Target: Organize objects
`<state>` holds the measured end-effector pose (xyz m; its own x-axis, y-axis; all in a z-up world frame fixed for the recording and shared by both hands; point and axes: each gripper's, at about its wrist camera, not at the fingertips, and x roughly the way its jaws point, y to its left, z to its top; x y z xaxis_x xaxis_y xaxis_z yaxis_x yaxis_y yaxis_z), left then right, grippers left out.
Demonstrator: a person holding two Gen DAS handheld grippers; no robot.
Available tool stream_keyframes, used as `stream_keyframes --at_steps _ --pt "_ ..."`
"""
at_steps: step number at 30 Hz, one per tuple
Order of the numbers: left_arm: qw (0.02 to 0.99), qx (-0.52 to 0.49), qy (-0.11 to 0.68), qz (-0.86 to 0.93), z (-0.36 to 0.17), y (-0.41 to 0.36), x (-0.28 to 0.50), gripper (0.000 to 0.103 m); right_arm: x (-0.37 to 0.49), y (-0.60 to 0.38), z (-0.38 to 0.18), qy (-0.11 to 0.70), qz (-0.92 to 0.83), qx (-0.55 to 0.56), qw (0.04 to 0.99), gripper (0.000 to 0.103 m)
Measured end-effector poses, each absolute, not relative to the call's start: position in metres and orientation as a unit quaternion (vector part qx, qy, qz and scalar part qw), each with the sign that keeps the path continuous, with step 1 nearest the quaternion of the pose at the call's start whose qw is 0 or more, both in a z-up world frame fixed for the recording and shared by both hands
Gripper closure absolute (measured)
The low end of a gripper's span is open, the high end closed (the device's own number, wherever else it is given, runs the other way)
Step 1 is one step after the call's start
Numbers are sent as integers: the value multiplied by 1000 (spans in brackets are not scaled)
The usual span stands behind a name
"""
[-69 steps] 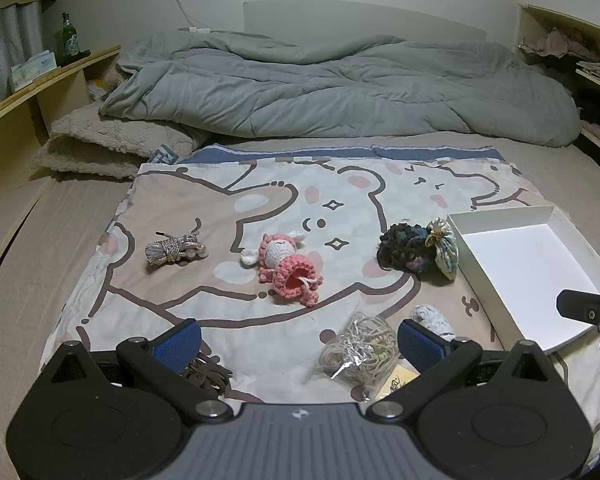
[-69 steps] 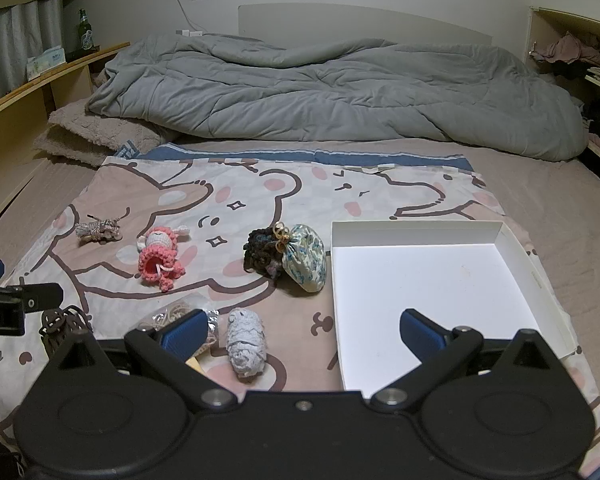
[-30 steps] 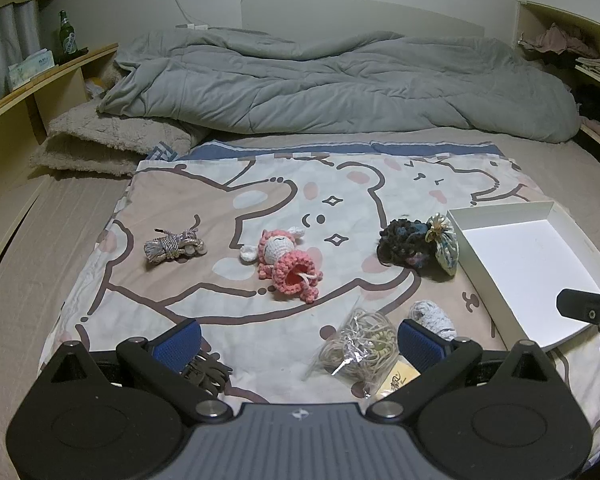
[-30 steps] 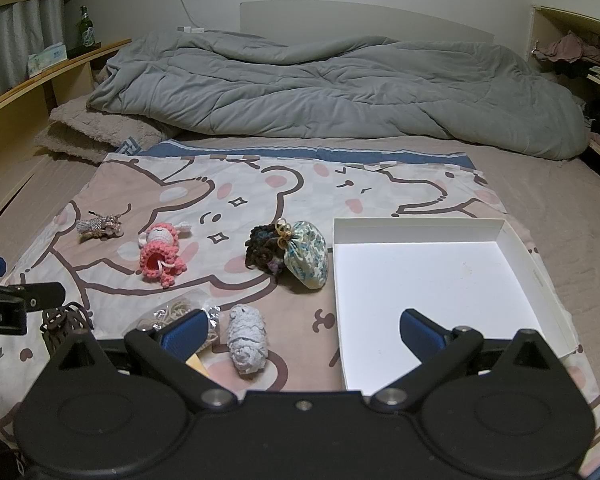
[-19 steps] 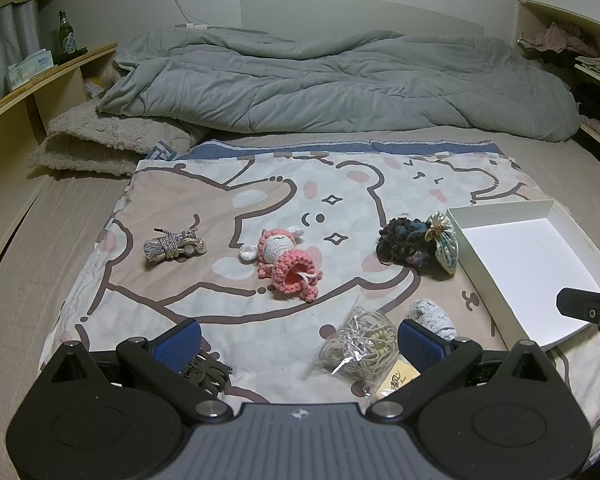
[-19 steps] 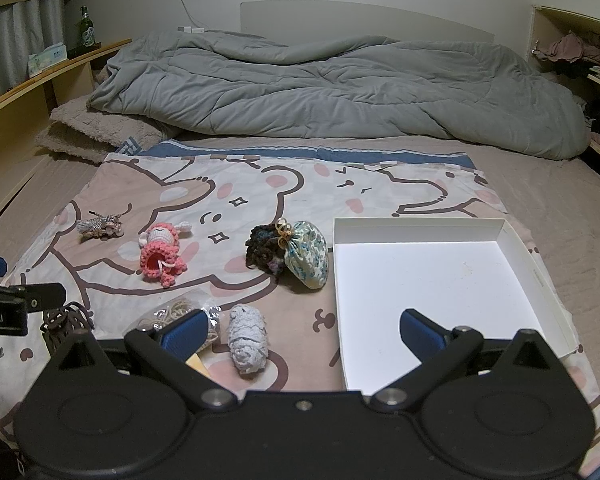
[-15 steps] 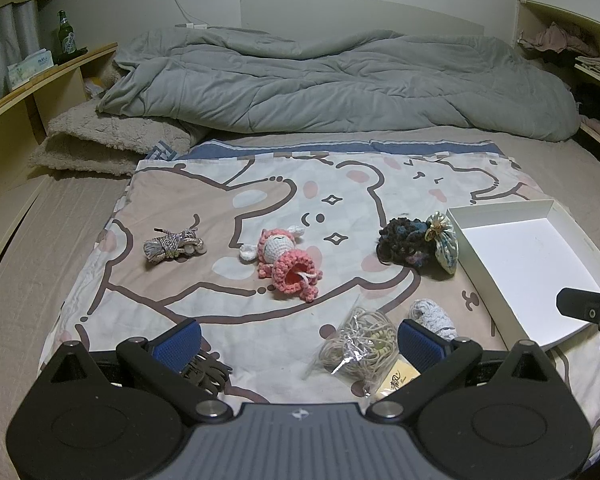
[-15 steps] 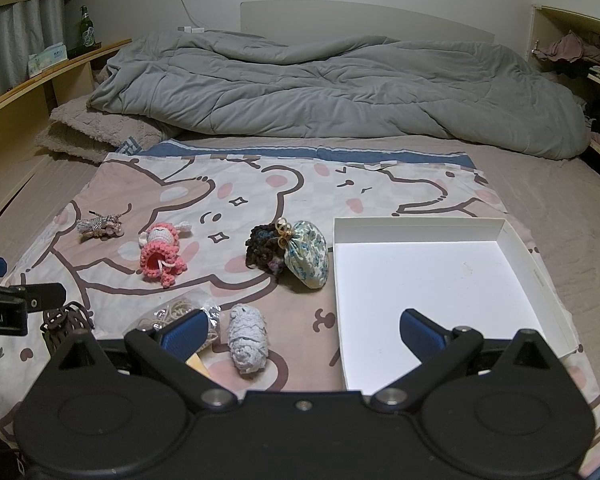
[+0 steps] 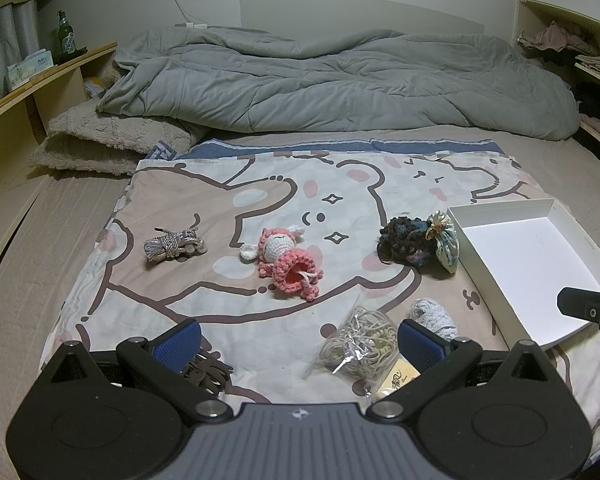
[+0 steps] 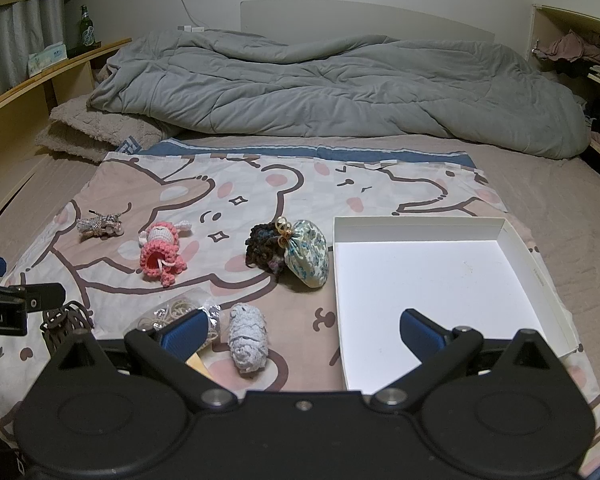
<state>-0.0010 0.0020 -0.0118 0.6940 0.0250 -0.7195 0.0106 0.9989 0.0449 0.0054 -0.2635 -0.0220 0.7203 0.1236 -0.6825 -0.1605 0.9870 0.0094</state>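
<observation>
Both the left gripper (image 9: 298,338) and right gripper (image 10: 300,330) hover with fingers spread wide and empty over the near edge of the cartoon sheet (image 9: 260,188), where 7 small items, among them a pink crochet doll (image 9: 286,262), lie left of the white box (image 10: 440,276) by its right edge.

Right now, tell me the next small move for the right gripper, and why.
Probably ease the right gripper forward and down onto the white knitted bundle. Its fingers are open and hold nothing, the bundle lies just ahead between them, and the white box beside it has nothing in it.
</observation>
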Motion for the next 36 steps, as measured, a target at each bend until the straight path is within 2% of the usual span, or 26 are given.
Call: stream_keyframes --at_steps 36 --pt "920 22 392 12 -13 6 -2 0 1 -260 -29 367 78 -25 927 0"
